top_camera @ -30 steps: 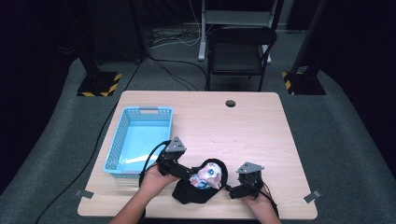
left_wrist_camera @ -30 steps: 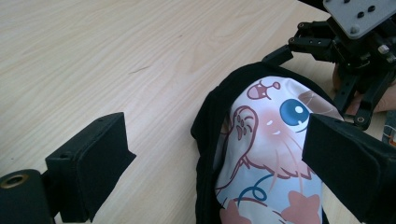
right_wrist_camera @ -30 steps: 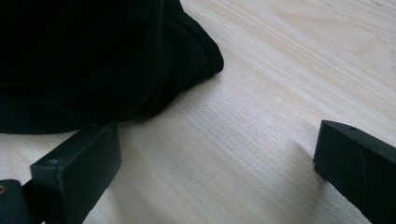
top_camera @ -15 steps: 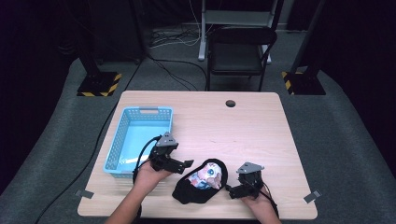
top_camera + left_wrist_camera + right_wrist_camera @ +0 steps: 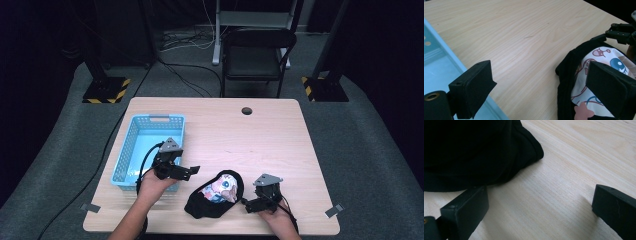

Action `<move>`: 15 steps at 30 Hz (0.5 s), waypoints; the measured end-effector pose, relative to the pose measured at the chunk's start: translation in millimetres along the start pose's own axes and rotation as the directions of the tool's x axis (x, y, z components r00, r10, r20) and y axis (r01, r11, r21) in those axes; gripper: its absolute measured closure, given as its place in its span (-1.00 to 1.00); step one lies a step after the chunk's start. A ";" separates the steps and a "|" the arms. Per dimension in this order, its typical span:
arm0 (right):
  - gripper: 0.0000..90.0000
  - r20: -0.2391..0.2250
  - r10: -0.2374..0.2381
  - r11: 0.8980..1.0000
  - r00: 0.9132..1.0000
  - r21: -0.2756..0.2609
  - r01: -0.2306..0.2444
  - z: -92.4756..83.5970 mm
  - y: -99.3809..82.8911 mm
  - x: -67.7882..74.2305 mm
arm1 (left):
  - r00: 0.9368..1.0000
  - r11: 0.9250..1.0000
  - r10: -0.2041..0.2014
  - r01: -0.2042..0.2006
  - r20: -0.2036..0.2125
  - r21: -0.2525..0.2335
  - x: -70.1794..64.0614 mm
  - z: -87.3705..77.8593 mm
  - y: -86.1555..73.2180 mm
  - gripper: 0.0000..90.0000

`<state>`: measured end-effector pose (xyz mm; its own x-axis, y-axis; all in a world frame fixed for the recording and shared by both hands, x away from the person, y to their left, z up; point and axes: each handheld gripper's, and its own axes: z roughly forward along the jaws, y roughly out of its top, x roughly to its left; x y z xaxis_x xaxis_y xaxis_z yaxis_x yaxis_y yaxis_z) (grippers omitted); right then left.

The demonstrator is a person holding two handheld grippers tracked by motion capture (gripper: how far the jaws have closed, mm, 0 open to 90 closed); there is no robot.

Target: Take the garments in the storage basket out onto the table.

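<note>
Basket [image 5: 131, 152]: light blue, at the table's left side; in the left gripper view just its near corner shows, the rest cut off by the frame.
Left gripper [image 5: 191, 170]: held over the basket's near right corner, jaws spread wide with nothing between them; the person's hand under it hides part of the basket rim.
Garment [image 5: 216, 194]: black cloth folded into a lump with a white cartoon print facing up, lying on the table [image 5: 280, 140] near the front edge, between the two grippers. In the left gripper view it sits beyond the right-hand jaw, which covers part of the print; it is apart from the jaws.
Print detail: a blue eye and pink shapes can be made out; the whole figure cannot.
Right gripper [image 5: 248, 204]: low on the table just beside the garment's right edge, jaws released and wide. In the right gripper view the black cloth lies ahead of the left-hand jaw, its hem near that jaw's tip; bare wood shows between the jaws.
</note>
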<state>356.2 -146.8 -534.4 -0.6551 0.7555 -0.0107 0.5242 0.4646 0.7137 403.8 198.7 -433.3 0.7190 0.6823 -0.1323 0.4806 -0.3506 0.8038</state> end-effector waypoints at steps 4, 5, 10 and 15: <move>-1.00 0.000 0.000 1.000 1.000 0.000 0.000 0.0 0.0 0.0 | 1.000 1.000 -0.018 0.018 -0.006 -0.003 5.6 -1.2 -1.8 -0.85; -1.00 0.000 0.000 1.000 1.000 0.000 0.000 0.0 0.0 0.0 | 1.000 1.000 -0.022 0.022 -0.010 -0.002 7.4 -1.4 -2.4 -0.85; -1.00 0.000 0.000 1.000 1.000 0.000 0.000 0.0 0.0 0.0 | 0.999 0.999 -0.044 0.044 -0.018 -0.002 14.4 -2.0 -5.1 -0.85; -1.00 0.000 0.000 1.000 1.000 0.000 0.000 0.0 0.0 0.0 | 0.997 0.997 -0.072 0.072 -0.038 -0.003 23.4 -2.9 -9.0 -0.85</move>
<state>356.2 -146.8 -534.4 -0.6551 0.7555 -0.0107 0.5243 0.4647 0.7135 414.9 219.7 -441.9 0.6631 0.7294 -0.1679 0.5293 -0.2984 0.7942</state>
